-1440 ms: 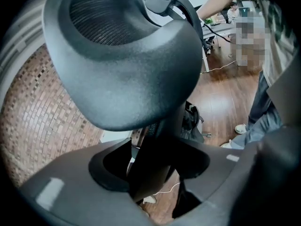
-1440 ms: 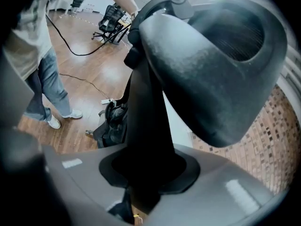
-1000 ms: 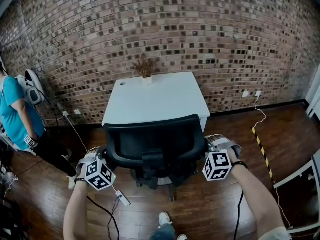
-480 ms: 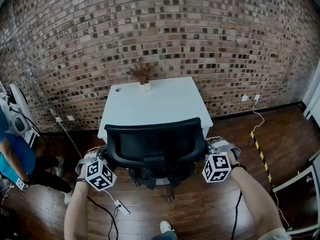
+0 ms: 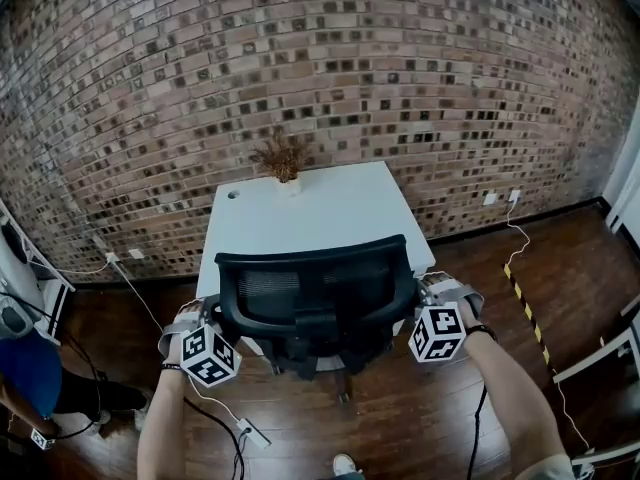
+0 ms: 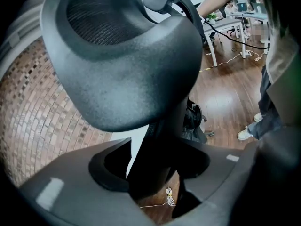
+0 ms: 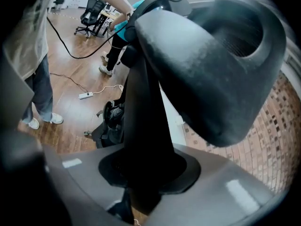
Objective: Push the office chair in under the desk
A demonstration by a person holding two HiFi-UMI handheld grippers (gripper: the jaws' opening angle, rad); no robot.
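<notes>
Head view puts us close to done. Our left gripper stands wide, clamped on the left armrest post; our right gripper, narrower, clamps the right armrest post. Between them the office chair, black mesh in a curved moulded frame with matte rounded arm pads, meets the near edge of the smooth white desk. Its base shows over the dark plank floor, so we judge a short push is left. Farther off, a dried plant stands against the rough brick wall.
</notes>
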